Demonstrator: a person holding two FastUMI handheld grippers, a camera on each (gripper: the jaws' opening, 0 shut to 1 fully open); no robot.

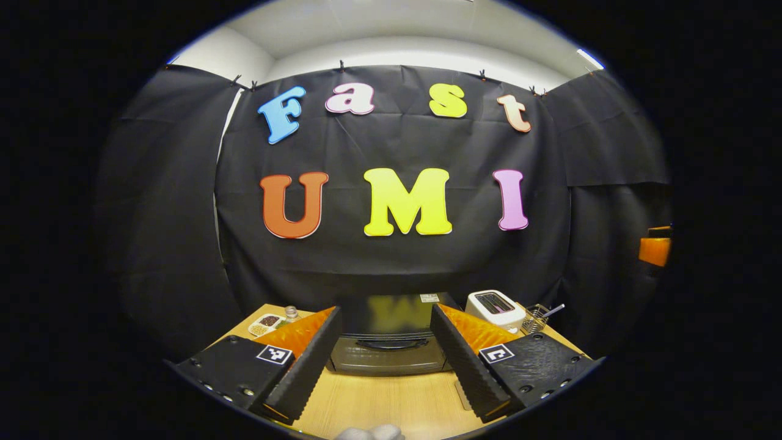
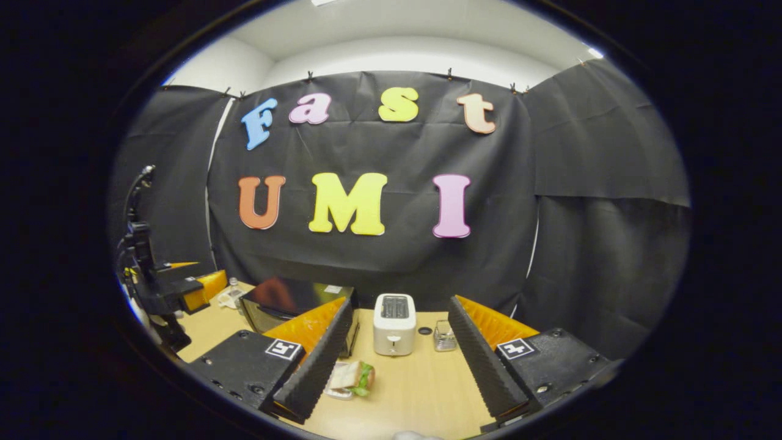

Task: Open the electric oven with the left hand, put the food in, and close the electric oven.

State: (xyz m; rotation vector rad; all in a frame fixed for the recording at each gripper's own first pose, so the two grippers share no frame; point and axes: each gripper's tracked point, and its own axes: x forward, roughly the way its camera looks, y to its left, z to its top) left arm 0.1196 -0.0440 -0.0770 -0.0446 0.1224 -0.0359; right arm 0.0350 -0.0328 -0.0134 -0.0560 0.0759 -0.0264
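The electric oven (image 1: 391, 342) sits on the wooden counter (image 1: 391, 403) with its door closed and its front turned squarely toward the left gripper (image 1: 383, 382). It is a dark, boxy appliance with a glossy top that mirrors the wall behind it, and its long axis runs side to side across the left gripper view. A curved bar handle (image 1: 391, 344) lies horizontally across the upper part of the door. The left gripper's jaws stand wide apart and hold nothing; the oven lies straight ahead between its ridged fingers (image 1: 305, 366), near but not touched.

In the right gripper view the oven (image 2: 287, 305) is seen at an angle, ahead and to the left, partly hidden behind the right gripper's left finger. The food, a sandwich (image 2: 351, 377) with green leaves between bread slices, lies flat on a small plate on the pale wood-grain counter (image 2: 415, 391), just beside that finger's tip. The right gripper (image 2: 400, 391) is also spread wide and empty. A white, rounded toaster (image 2: 394, 324) stands upright behind the sandwich, with a small wire basket (image 2: 445, 338) beside it.
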